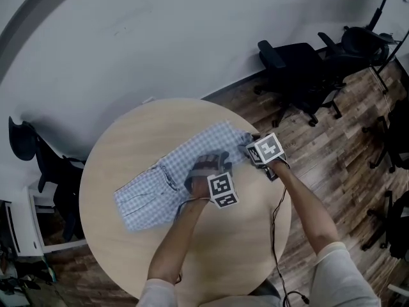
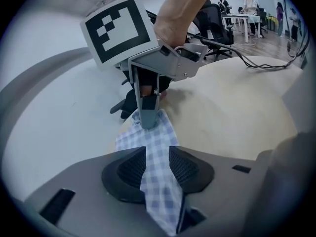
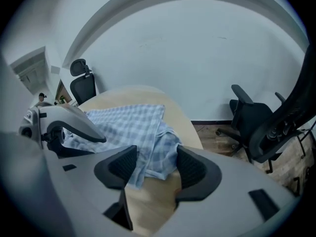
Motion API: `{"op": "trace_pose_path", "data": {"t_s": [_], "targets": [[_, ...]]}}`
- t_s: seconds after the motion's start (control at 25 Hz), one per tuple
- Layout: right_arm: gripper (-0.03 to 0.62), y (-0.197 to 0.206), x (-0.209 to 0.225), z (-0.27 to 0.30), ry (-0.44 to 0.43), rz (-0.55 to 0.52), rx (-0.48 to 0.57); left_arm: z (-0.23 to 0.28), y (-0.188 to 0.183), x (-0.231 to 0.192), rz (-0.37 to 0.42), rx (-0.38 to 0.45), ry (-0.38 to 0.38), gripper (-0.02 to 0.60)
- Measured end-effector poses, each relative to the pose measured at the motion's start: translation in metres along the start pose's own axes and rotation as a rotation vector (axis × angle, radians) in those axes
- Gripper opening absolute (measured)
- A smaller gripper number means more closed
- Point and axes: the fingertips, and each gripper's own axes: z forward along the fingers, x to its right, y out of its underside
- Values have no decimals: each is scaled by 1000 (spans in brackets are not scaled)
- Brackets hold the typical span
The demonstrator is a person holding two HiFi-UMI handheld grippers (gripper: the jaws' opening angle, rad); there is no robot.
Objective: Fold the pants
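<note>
My left gripper (image 2: 157, 166) pinches the blue-and-white checked cloth pants (image 1: 167, 181). My right gripper (image 3: 153, 166) is spread at their bunched end near the round light wooden worktop's (image 1: 249, 254) right edge, with black office chairs (image 1: 297, 75) beyond.

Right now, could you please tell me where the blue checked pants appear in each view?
Head view: blue checked pants lie mid-picture on the round wooden table.
Left gripper view: bottom centre, pinched between the jaws.
Right gripper view: centre, ahead of the open jaws.
Shared landmark: that table.
</note>
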Motion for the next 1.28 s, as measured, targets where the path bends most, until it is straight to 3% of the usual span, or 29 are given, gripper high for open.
{"op": "trace_pose_path", "data": {"t_s": [0.08,0.12,0.24,0.44,0.68,1.0,1.28], "targets": [[234,0,-2,1,25,-33,-15,0,0,0,-6,7,-1,146],[172,1,-4,2,31,-47,-20,-1,-1,0,-9,11,-1,146],[67,1,-15,5,40,-87,-22,-5,1,0,-4,19,-6,146],[58,-8,-26,-1,32,-87,6,-23,10,-11,-2,13,-36,146],[59,-34,-68,-22,-6,-110,60,-73,58,-18,-40,-52,-92,146],[58,-64,-188,-29,-85,-257,83,-164,147,-10,-153,-152,-189,146],[58,-86,-310,-13,-195,-371,88,-227,233,26,-272,-230,-239,146]]}}
